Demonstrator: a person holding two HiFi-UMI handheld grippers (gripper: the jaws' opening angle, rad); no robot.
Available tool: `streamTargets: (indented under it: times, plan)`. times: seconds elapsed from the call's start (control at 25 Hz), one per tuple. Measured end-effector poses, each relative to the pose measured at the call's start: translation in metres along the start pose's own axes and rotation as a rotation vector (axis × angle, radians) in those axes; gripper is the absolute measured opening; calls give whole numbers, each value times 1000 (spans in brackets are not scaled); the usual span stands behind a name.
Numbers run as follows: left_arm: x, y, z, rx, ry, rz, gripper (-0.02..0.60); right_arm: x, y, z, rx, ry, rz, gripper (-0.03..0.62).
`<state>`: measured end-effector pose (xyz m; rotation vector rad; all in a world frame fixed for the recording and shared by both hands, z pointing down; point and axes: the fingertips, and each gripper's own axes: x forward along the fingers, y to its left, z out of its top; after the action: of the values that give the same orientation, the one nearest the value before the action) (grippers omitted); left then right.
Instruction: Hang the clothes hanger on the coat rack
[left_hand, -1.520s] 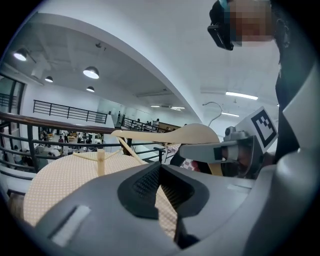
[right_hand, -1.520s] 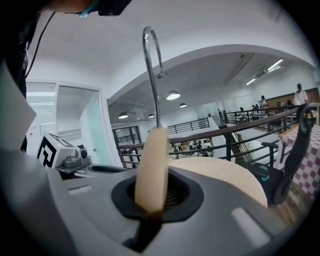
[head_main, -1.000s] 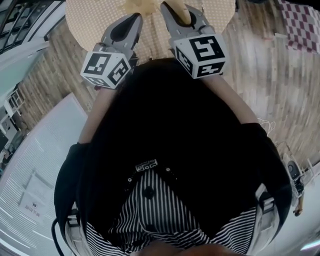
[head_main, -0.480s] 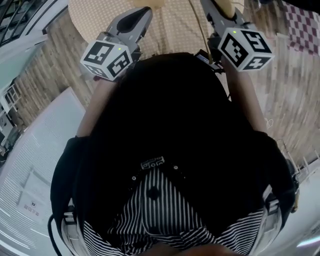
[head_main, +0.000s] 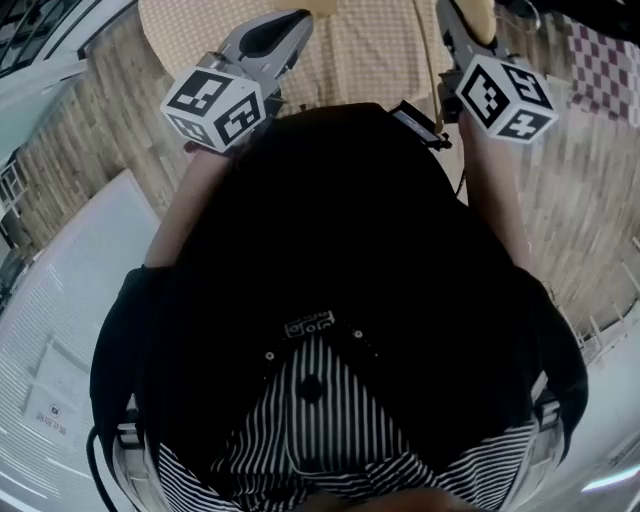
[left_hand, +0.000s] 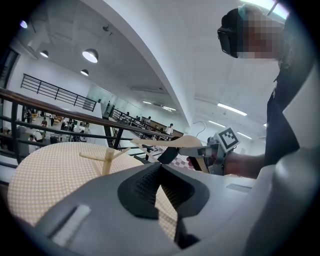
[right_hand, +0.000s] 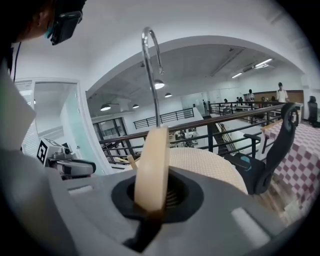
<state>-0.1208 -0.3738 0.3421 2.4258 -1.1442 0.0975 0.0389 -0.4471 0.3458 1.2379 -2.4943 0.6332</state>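
The wooden clothes hanger (right_hand: 152, 167) with its metal hook (right_hand: 150, 55) stands upright in my right gripper (right_hand: 155, 187), whose jaws are shut on its pale body. From the left gripper view the hanger (left_hand: 167, 142) lies level, out past the small wooden coat rack (left_hand: 106, 160) on the table. My left gripper (left_hand: 160, 170) is shut with nothing in it and points over the table toward the rack. In the head view both grippers sit at the top, left (head_main: 275, 30) and right (head_main: 460, 25), with the hanger's end hidden by the frame edge.
The round table (head_main: 350, 50) carries a beige dotted cloth. An office chair (right_hand: 280, 145) and a checked cloth (right_hand: 300, 150) lie to the right. A dark railing (left_hand: 60, 117) runs behind the table. My own body fills the lower head view.
My right gripper has carried the hanger to the right and away from the left gripper. The left gripper shifted slightly toward the table.
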Motion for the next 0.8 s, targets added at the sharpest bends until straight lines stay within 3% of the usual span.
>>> streamTargets:
  times: [0.4,0.8]
  plan:
    - [5,18,0,-21,5,-3,5,34,-5,6,-54,40,-12,2]
    - [2,35,-4,-20,20,8,5,71,-8,-20,-83,105,-27,2]
